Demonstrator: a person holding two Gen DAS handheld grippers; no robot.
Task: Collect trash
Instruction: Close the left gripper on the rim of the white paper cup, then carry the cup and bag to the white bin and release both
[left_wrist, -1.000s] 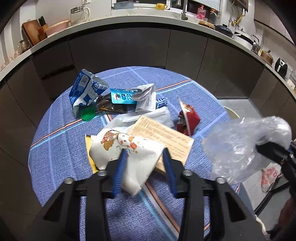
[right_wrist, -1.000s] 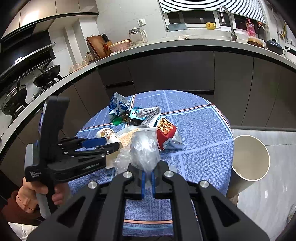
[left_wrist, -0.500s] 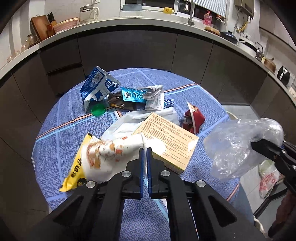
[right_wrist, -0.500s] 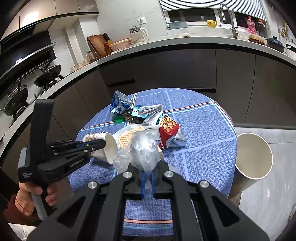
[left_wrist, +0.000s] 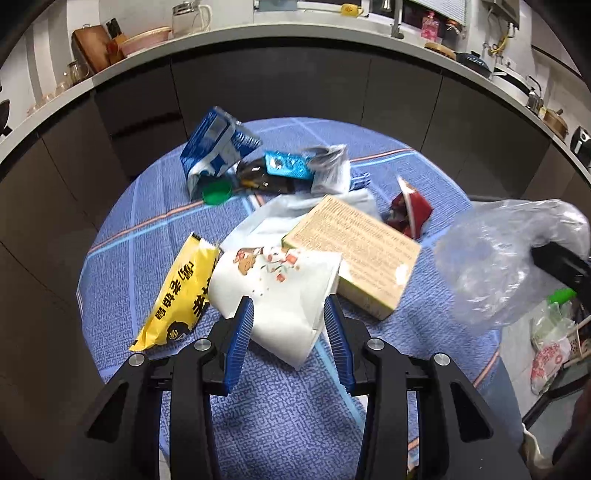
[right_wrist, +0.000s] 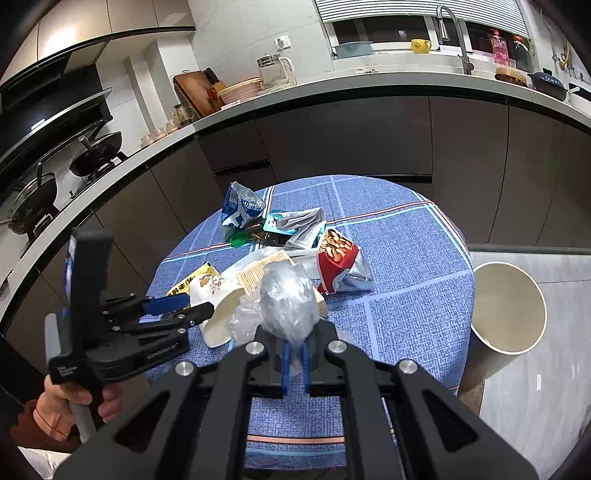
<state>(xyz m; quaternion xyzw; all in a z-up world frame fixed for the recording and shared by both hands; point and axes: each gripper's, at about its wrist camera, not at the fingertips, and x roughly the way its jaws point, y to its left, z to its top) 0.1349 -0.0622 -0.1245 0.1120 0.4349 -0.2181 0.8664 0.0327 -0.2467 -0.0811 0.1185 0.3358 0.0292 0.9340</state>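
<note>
A white paper cup (left_wrist: 280, 295) with a cartoon print lies on its side on the blue-checked round table (left_wrist: 147, 229). My left gripper (left_wrist: 288, 301) straddles the cup and its jaws are opening, the blue pads standing at the cup's two sides. From the right wrist view the left gripper (right_wrist: 199, 306) and the cup (right_wrist: 218, 306) sit near the table's left edge, with a hand on the handle. My right gripper (right_wrist: 294, 354) is shut on a crumpled clear plastic bag (right_wrist: 288, 299), which hangs at the right of the left wrist view as the plastic bag (left_wrist: 498, 258).
Around the cup lie a yellow snack packet (left_wrist: 177, 295), a tan cardboard box (left_wrist: 362, 251), a red snack bag (left_wrist: 410, 210), a blue milk carton (left_wrist: 214, 151), a green cap (left_wrist: 217, 194) and a teal wrapper (left_wrist: 286, 166). A cream bin (right_wrist: 509, 347) stands on the floor right of the table.
The left jaws closed fully on the paper cup half a second ago and have spread apart again around it. The yellow packet came into view. The right gripper kept still with the bag.
</note>
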